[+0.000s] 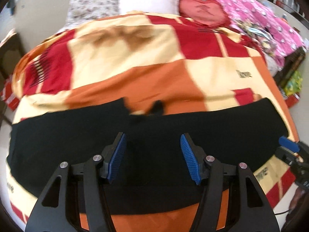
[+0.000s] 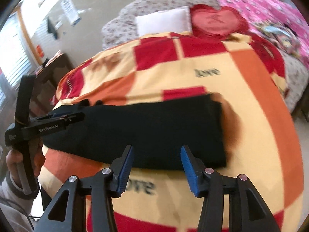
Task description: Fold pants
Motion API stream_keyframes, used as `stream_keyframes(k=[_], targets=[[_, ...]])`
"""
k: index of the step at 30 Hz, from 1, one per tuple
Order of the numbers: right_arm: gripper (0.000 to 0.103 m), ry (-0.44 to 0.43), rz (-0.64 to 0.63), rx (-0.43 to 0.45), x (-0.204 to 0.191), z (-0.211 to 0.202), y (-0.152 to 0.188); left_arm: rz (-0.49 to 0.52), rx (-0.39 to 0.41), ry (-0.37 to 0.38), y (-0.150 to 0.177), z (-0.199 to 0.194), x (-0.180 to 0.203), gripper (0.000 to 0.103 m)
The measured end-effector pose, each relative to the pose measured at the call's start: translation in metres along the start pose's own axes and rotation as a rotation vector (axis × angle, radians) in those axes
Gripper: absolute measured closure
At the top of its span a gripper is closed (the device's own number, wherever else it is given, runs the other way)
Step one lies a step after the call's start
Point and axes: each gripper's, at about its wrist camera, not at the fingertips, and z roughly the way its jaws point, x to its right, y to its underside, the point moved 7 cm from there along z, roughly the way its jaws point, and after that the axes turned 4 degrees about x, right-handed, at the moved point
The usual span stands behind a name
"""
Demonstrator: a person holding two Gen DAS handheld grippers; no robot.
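Observation:
The black pants (image 1: pixel 77 145) lie flat as a long band across the near part of the bed, on a red, orange and cream checked blanket (image 1: pixel 135 58). My left gripper (image 1: pixel 152 137) hovers over the middle of the band, open, with nothing between its blue pads. In the right wrist view the pants (image 2: pixel 154 125) end in a straight edge at the right. My right gripper (image 2: pixel 157 147) is over their near edge, open and empty. The left gripper (image 2: pixel 77 116) shows there from the side, over the pants' left end, held by a hand (image 2: pixel 13 160).
A white pillow (image 1: pixel 147 0), a red heart cushion (image 1: pixel 202 9) and a pink patterned cover (image 1: pixel 270 19) lie at the head of the bed. A dark wooden side table (image 2: pixel 56 65) stands left of the bed. Boxes and clutter (image 1: pixel 291 81) sit on the floor at the right.

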Motion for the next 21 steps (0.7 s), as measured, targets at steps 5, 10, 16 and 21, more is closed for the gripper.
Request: stream_keyframes(k=[5,10,16,21], targets=[[0.053,-0.036,0.087,0.011,0.021,-0.009,0.012,0.083,-0.037,0.108,-0.014,0.013,0.048,0.044],[0.051,-0.030,0.111,0.009,0.029,-0.012,0.017,0.153,-0.092,0.211,-0.024,0.031,0.094,0.043],[0.049,-0.056,0.175,0.024,0.042,-0.009,0.021,0.254,-0.093,0.288,-0.039,0.044,0.139,0.043],[0.046,-0.096,0.207,0.061,0.044,-0.006,0.018,0.291,-0.164,0.338,-0.046,0.070,0.168,0.043]])
